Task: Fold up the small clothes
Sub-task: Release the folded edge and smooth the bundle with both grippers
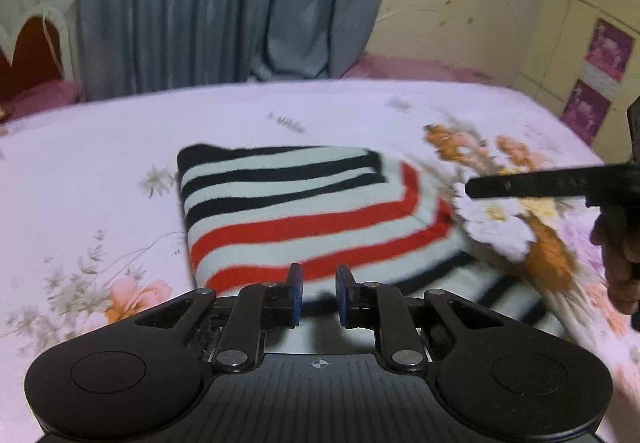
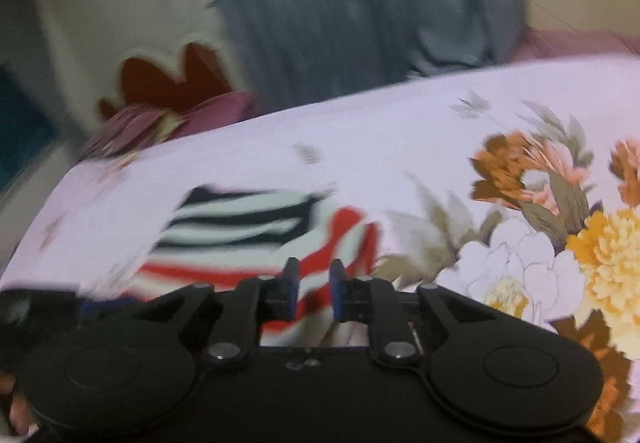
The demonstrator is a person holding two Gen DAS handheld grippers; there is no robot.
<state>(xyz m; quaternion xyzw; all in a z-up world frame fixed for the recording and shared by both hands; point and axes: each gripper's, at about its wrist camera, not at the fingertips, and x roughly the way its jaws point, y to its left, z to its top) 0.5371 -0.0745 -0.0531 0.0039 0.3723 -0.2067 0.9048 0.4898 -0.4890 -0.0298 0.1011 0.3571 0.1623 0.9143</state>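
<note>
A small striped garment, white with black and red stripes, lies folded on the floral bedsheet. My left gripper is open and empty, just at the garment's near edge. The right gripper's finger reaches in from the right, above the sheet beside the garment. In the right wrist view the garment lies ahead and to the left, blurred. My right gripper is open and empty over its near right corner.
The bed's pale pink sheet has large orange and white flowers on the right. A grey curtain hangs behind the bed. A headboard and purple pillow are at the far left. A yellow wall is at the right.
</note>
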